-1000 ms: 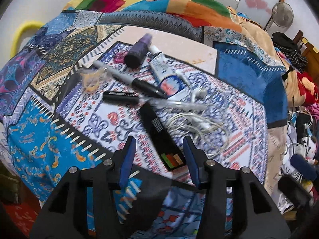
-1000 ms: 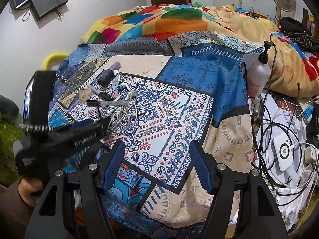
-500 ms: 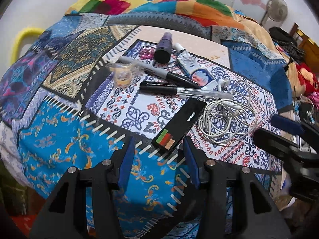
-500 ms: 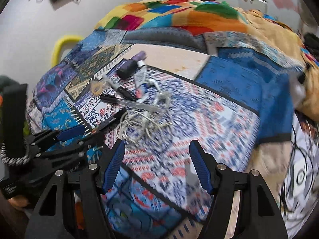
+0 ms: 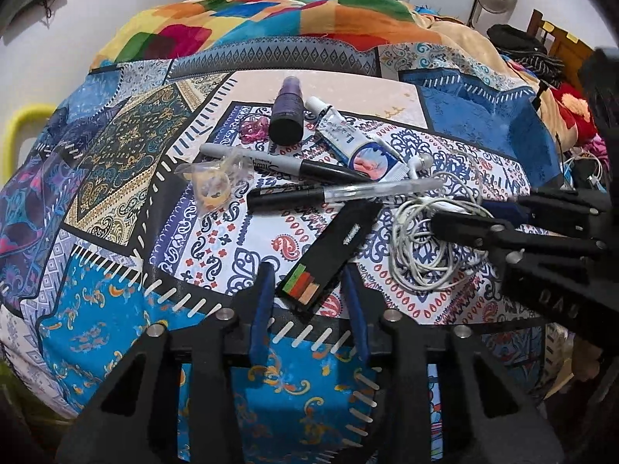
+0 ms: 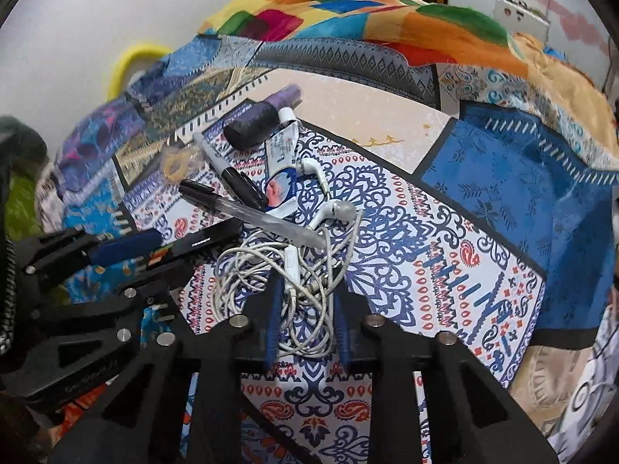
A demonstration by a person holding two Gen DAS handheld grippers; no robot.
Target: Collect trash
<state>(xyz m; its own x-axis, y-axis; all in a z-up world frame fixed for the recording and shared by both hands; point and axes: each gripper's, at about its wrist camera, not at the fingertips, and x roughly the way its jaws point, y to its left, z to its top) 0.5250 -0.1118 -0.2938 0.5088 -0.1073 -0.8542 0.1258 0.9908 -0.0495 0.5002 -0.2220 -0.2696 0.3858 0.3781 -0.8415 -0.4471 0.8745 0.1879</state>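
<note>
both grippers now sit lower and closer to the clutter than a second ago, with narrower jaws. left gripper (image 5: 309, 301): jaws closing, the near end of the black sticky-flag card (image 5: 329, 251) between the pads; contact cannot be told. right gripper (image 6: 305, 317): jaws closing around the tangled white earphone cable (image 6: 294, 270); the pads flank the loops at their sides, and a firm pinch cannot be confirmed.

beyond the left gripper's tips lie a clear pen (image 5: 340, 193), a black marker (image 5: 286, 166), a crumpled clear wrapper (image 5: 212, 181), a white tube (image 5: 352, 143) and a dark purple bottle (image 5: 288, 116), all packed close together. to its right, the cable coil touches the card's far end. open patterned bedcover (image 5: 96, 154) lies to its left; the bed edge drops away just below the tips.

the left wrist view shows the right gripper entering from the right over the coil. the right wrist view alone shows wide bare cover (image 6: 522, 178) to the right of the right gripper, and the earbuds (image 6: 340, 208) just past the pen.
</note>
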